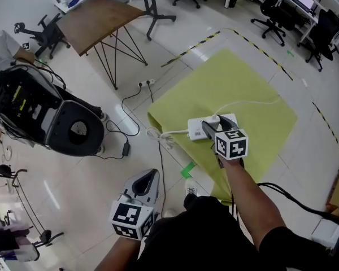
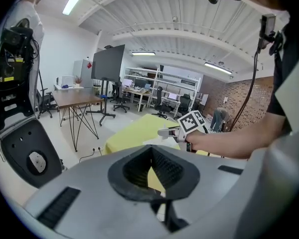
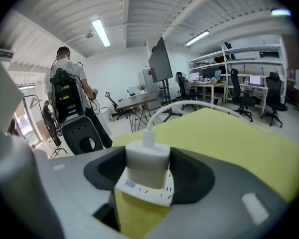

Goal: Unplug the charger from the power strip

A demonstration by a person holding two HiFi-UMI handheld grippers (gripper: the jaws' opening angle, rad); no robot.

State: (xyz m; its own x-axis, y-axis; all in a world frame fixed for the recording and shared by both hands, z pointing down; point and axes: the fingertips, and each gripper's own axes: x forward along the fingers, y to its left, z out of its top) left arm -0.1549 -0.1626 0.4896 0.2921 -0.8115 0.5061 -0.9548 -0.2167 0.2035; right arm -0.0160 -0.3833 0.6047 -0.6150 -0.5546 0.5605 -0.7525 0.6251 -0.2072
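A white power strip (image 1: 195, 130) lies on a yellow cloth (image 1: 243, 78) spread over a low table. The white charger (image 3: 147, 164) stands on the strip's end (image 3: 144, 193), with its white cable (image 3: 189, 104) arching away over the cloth. My right gripper (image 1: 210, 127) is shut on the charger, its dark pads (image 3: 187, 171) pressing both sides. Whether the pins have left the socket is hidden. My left gripper (image 1: 150, 179) hangs low and near me, off the cloth. Its jaws meet at the tips with nothing in them, as the left gripper view (image 2: 150, 148) shows.
The strip's own cord (image 1: 158, 137) drops off the cloth's left edge to the floor. A black and grey machine (image 1: 73, 130) stands at the left, a wooden table (image 1: 101, 16) behind it. A person in white (image 3: 65, 68) stands by it. Office chairs (image 1: 274, 10) line the back.
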